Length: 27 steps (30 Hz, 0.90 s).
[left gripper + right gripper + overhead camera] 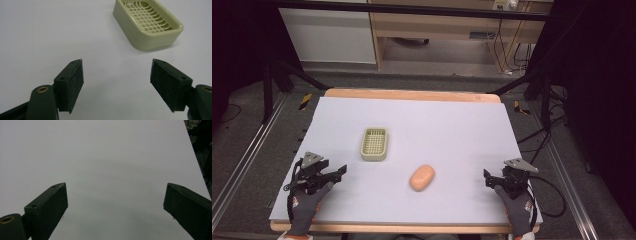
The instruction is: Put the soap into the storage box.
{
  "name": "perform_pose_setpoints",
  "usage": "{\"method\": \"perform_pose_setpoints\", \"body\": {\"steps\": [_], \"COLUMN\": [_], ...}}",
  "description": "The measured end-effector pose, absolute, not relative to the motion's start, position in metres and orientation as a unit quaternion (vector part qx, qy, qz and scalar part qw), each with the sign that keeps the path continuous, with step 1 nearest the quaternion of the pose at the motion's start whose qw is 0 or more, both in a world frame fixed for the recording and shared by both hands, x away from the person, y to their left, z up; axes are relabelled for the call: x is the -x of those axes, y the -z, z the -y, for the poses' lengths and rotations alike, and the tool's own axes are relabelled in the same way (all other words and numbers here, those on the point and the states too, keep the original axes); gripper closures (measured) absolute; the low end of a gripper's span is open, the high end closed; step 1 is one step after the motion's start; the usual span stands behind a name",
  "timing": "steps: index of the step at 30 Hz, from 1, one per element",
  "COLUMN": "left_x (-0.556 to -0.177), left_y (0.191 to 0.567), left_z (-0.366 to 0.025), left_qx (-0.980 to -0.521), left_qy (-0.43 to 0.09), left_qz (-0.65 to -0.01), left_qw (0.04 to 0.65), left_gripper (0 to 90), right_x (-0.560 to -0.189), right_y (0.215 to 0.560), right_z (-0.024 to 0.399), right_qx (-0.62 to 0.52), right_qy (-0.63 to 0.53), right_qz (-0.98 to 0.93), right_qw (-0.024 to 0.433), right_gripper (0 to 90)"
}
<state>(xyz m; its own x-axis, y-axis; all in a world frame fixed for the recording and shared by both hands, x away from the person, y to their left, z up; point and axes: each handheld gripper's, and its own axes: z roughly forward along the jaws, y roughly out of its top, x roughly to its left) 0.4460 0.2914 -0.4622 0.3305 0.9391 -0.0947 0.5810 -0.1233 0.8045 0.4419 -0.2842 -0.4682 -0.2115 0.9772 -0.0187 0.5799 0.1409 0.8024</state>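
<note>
Both grippers gape wide, holding nothing.
Left gripper point(343, 170) sits lower left, right gripper point(486, 178) lower right; the orange soap bar point(422, 177) lies between, soap dish point(374, 143) above-left.

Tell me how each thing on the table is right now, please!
Soap dish: upright on the table, empty, nothing touching it.
Soap bar: lying flat on the table, outside the dish, nothing holding it.
Left hand-held gripper: open, jaws wide apart, holding nothing, pointed toward the dish.
Right hand-held gripper: open, jaws wide apart, holding nothing, over bare table.
</note>
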Motion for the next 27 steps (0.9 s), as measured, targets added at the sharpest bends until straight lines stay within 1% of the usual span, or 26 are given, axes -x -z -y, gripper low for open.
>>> {"method": "perform_pose_setpoints", "body": {"steps": [4, 27], "left_x": [-0.442, -0.439], "left_y": [0.457, 0.451], "left_z": [-0.286, -0.266], "left_qx": [-0.714, -0.729], "left_qy": [-0.223, -0.226], "left_qz": [-0.523, -0.501], "left_qw": [0.408, 0.408], "left_gripper": [26.3, 26.6], "right_x": [-0.442, -0.44], "right_y": [0.469, 0.468], "right_z": [0.285, 0.281], "right_qx": [-0.559, -0.549], "right_qy": [-0.345, -0.348], "right_qz": [-0.697, -0.701], "right_qw": [0.287, 0.293], "right_gripper": [6.3, 6.1]}}
